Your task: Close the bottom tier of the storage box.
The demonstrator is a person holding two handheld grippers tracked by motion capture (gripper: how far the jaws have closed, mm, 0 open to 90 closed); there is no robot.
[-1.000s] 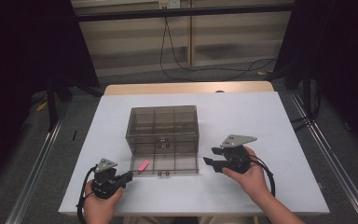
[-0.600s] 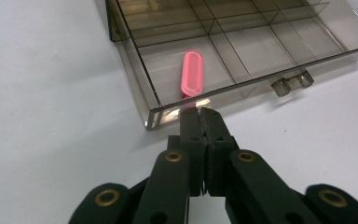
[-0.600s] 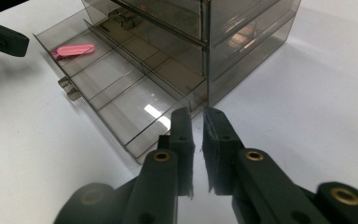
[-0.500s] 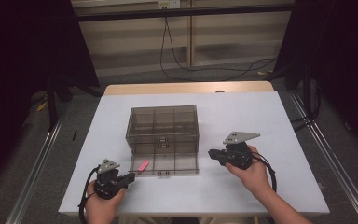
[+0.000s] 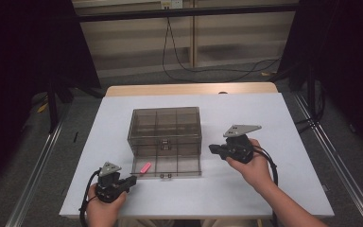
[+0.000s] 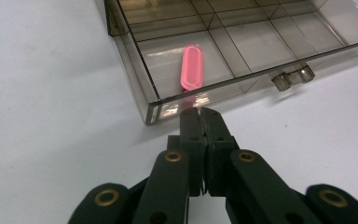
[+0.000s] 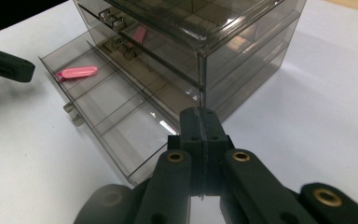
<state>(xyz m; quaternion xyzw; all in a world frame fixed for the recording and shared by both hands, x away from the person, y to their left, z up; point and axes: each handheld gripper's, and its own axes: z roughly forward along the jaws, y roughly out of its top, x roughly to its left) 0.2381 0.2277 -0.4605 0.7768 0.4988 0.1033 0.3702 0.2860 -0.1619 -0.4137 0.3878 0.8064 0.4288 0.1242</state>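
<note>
Both grippers are clenched empty: left gripper [image 6: 200, 112] at the open drawer's [image 5: 168, 166] 7 o'clock corner, right gripper [image 7: 200, 114] at 3. Closing it crookedly could jam the pink clip [image 6: 191, 66].

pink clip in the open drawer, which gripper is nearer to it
Left. The left gripper sits just outside the drawer corner by the pink clip; the right gripper is beyond the drawer's far side.

I see a white desk [image 5: 283, 118] with a wooden far edge. Directly on it stands a smoky transparent drawer cabinet [image 5: 166, 124], its bottom drawer [image 5: 170, 166] pulled out over the desk toward my side.
</note>
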